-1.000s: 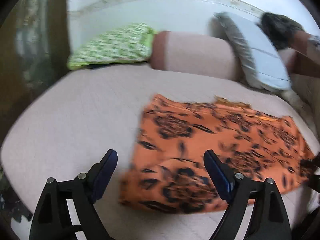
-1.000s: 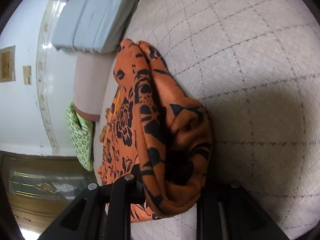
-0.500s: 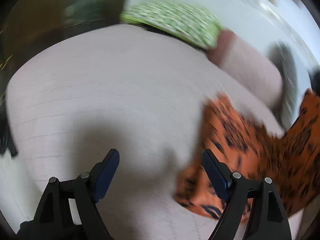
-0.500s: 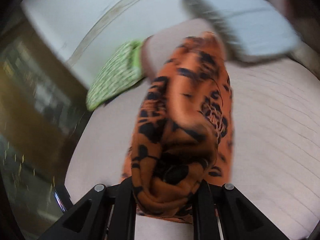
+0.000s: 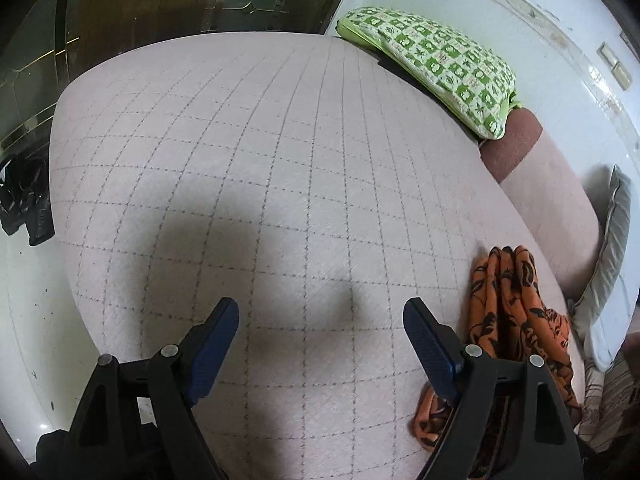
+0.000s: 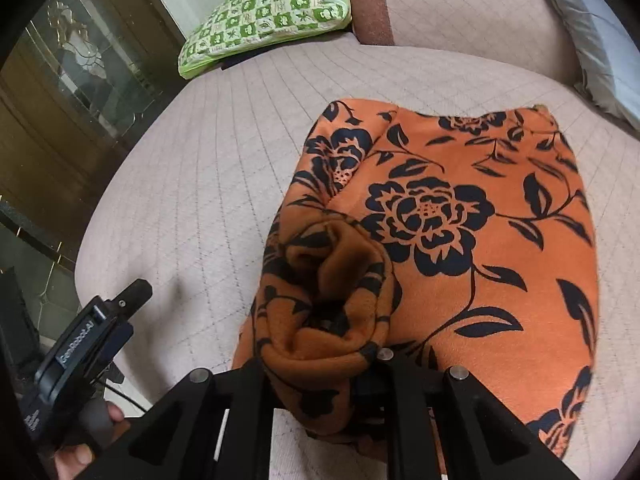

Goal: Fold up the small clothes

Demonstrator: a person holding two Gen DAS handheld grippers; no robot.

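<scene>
Left wrist view: from low above the quilted pink bed (image 5: 280,184), facing across bare cover toward the green checked pillow (image 5: 436,64) at far right. Right wrist view: close over the orange floral garment (image 6: 460,216), facing the headboard. Shared by both: bed, pillow, garment.

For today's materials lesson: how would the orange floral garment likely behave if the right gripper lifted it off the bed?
Probably floppy: the orange floral garment bunches into soft rolls where the right gripper clamps it. It likely drapes and hangs rather than holding shape, since the rest lies limp on the quilted bed. It looks light, so one pinch may carry it.
</scene>
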